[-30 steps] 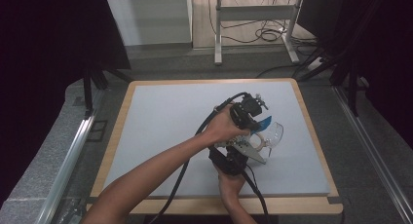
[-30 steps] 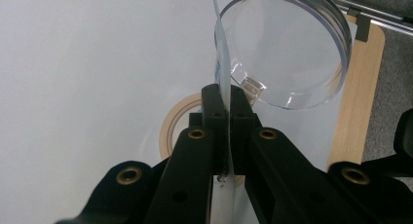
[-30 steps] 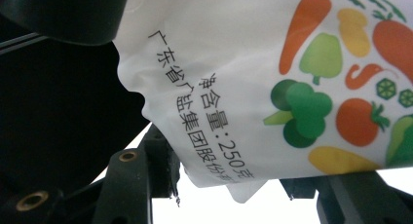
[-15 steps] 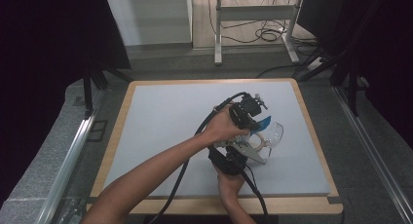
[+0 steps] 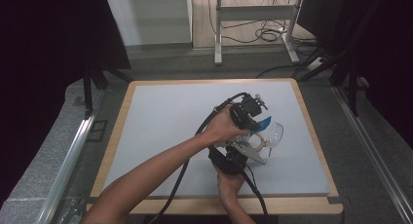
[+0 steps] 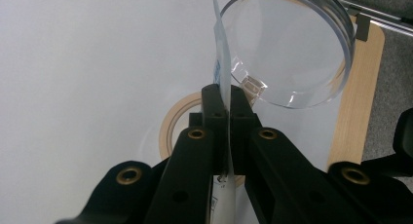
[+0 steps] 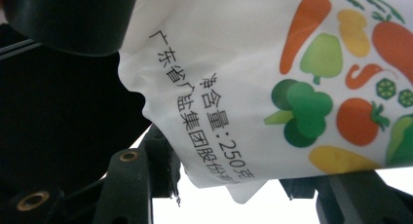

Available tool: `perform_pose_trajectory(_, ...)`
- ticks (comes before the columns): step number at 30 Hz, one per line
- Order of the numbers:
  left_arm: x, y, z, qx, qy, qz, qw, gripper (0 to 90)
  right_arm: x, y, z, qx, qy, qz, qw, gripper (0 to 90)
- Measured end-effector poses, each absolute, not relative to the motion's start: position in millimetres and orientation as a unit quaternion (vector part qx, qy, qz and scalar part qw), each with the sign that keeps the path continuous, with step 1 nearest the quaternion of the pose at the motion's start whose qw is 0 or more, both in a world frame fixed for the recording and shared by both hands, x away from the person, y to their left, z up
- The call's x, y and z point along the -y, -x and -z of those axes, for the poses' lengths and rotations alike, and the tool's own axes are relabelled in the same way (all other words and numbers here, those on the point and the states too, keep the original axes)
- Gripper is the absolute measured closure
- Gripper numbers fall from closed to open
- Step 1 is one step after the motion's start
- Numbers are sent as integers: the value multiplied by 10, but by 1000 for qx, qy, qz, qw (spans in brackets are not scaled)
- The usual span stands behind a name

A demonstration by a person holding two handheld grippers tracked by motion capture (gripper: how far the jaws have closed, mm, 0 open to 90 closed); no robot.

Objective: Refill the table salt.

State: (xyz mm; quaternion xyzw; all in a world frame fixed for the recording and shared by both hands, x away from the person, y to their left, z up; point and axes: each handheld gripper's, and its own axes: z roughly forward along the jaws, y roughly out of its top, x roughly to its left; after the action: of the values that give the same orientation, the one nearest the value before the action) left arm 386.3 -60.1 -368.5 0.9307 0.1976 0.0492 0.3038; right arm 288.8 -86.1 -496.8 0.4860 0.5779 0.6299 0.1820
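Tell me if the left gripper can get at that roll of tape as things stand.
Probably not yet. The left gripper is shut on the top edge of the white bag, so its jaws are taken. The tape roll lies on the table just below it, otherwise unobstructed.

White bag (image 7: 234, 87) (vegetable print)

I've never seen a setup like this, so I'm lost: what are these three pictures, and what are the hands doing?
A person works at a table, holding a two-jaw gripper in each hand. One camera looks down from above; the other two ride on the grippers, looking along their black jaws. The left gripper is shut on the thin edge of a bag, above a clear round tub and a tape ring. The right gripper clasps the white bag, printed with vegetables.
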Motion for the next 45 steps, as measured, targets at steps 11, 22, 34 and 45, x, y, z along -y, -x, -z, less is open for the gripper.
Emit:
perform_pose_trajectory(11, 601, -3868, 3687, -197, -932, -47, 302, 900, 858, -2890, 4967, -575, -489, -630, 182, 504)
perform_pose_trajectory(22, 600, -3870, 3690, -196, -932, -46, 302, 900, 859, -2896, 4967, -575, -488, -631, 183, 505)
perform_pose_trajectory(34, 595, -3879, 3694, -196, -931, -45, 305, 900, 859, -2904, 4971, -577, -487, -629, 185, 506)
perform_pose_trajectory(45, 596, -3879, 3696, -198, -931, -44, 305, 900, 854, -2906, 4972, -576, -489, -628, 186, 506)
